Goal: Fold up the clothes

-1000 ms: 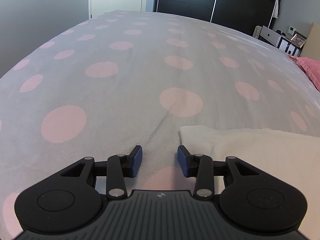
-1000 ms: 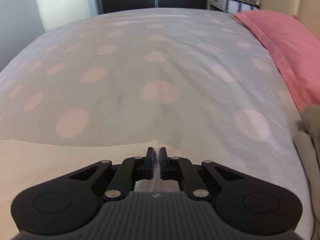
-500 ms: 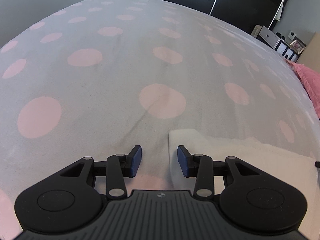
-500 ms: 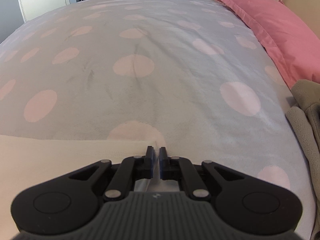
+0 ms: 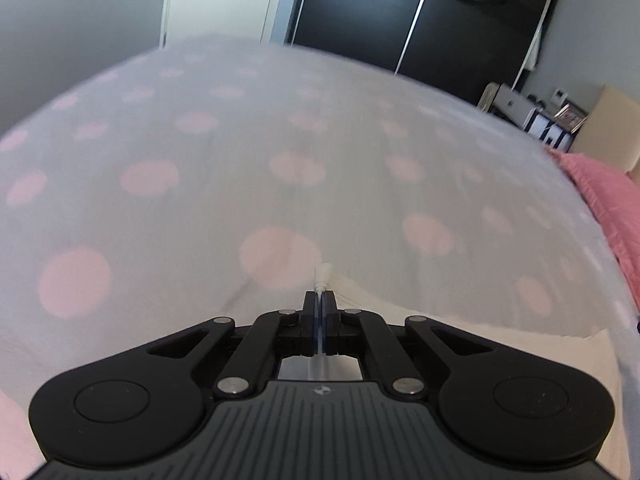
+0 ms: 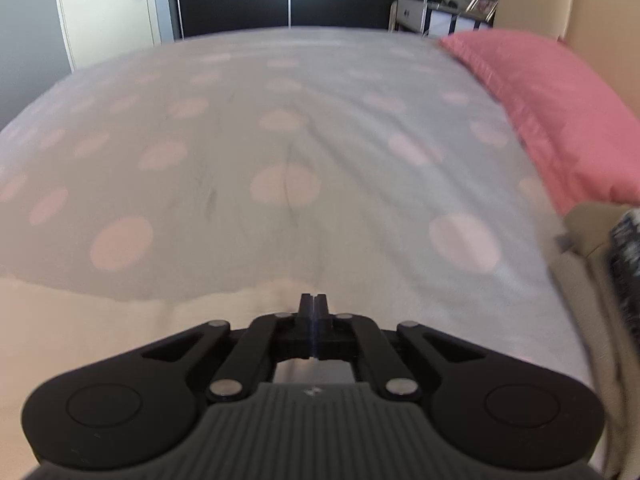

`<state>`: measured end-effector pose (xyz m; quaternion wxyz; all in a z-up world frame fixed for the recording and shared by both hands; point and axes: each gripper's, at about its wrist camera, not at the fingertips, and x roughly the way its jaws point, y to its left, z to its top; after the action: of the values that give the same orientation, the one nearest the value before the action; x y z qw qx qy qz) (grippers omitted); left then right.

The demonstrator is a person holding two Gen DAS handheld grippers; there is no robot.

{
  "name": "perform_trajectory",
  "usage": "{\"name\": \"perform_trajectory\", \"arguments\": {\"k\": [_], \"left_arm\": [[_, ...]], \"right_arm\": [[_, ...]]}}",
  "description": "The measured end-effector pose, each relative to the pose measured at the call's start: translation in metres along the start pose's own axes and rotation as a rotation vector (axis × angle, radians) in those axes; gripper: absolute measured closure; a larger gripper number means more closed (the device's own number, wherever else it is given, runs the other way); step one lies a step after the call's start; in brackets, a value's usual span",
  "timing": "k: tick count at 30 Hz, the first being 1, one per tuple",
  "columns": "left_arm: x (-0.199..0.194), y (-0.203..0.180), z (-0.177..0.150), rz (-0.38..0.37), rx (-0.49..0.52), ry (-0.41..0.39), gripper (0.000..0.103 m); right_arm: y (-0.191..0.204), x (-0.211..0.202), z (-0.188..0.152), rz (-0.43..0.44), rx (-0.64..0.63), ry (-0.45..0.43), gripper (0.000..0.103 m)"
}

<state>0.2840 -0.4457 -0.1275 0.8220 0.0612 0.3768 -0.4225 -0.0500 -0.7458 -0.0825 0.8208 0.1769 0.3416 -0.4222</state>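
Left wrist view: left hand-held gripper (image 5: 320, 300) pressed together, pinching the cream garment's (image 5: 460, 332) corner above the spotted bedspread (image 5: 200, 200).

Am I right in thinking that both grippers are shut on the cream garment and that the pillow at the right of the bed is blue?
Only the colour is wrong: the pillow is pink, as the right wrist view shows. The left gripper and right gripper are indeed shut on the cream garment.
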Motion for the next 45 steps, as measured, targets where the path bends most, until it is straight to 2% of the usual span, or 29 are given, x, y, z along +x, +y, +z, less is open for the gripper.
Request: {"name": "perform_trajectory", "arguments": {"k": [3,6,8,14,16,18,21,28,29,30,31,36,38,40,43,45], "left_arm": [[-0.044,-0.002,0.020,-0.035,0.032,-0.065,0.103],[-0.070,-0.015,0.034,-0.011,0.096,-0.069,0.103],[-0.077,-0.022,0.037,-0.003,0.114,-0.067,0.103],[-0.066,-0.033,0.035,0.033,0.126,-0.031,0.103],[-0.058,-0.031,0.031,0.042,0.129,-0.018,0.103],[-0.049,-0.028,0.028,0.050,0.135,-0.006,0.103],[-0.033,-0.019,0.022,0.063,0.126,0.013,0.103],[0.000,0.006,0.005,0.085,0.098,0.057,0.103],[0.004,0.009,0.003,0.087,0.093,0.062,0.103],[0.006,0.010,0.001,0.089,0.090,0.064,0.103],[0.008,0.011,-0.001,0.092,0.087,0.066,0.103],[0.012,0.011,-0.003,0.065,0.072,0.059,0.103],[0.014,0.010,-0.005,0.059,0.057,0.064,0.094],[0.016,0.012,-0.007,0.065,0.044,0.072,0.073],[0.020,0.017,-0.012,0.075,0.031,0.082,0.069],[0.023,0.021,-0.015,0.082,0.022,0.088,0.069]], "right_arm": [[-0.016,-0.036,0.017,0.035,0.032,-0.048,0.103],[-0.027,-0.063,0.027,0.060,0.060,-0.064,0.103],[-0.030,-0.071,0.026,0.065,0.090,-0.050,0.098],[-0.014,-0.049,0.002,0.139,0.103,0.059,0.093],[-0.002,-0.035,-0.003,0.148,0.073,0.079,0.082],[0.010,-0.020,-0.007,0.157,0.040,0.101,0.081],[0.027,0.006,-0.011,0.146,-0.016,0.127,0.070],[0.047,0.054,-0.018,0.086,-0.124,0.179,0.072],[0.047,0.059,-0.021,0.087,-0.126,0.186,0.075],[0.048,0.060,-0.024,0.083,-0.136,0.175,0.089],[0.050,0.058,-0.025,0.074,-0.161,0.160,0.099],[0.051,0.034,-0.019,0.030,-0.251,0.064,0.100],[0.035,0.033,-0.014,-0.007,-0.213,0.066,0.100],[0.021,0.036,-0.015,-0.113,-0.207,0.074,0.103],[-0.018,0.040,-0.016,-0.189,-0.115,0.094,0.103],[-0.037,0.037,-0.020,-0.169,-0.064,0.102,0.103]]}}
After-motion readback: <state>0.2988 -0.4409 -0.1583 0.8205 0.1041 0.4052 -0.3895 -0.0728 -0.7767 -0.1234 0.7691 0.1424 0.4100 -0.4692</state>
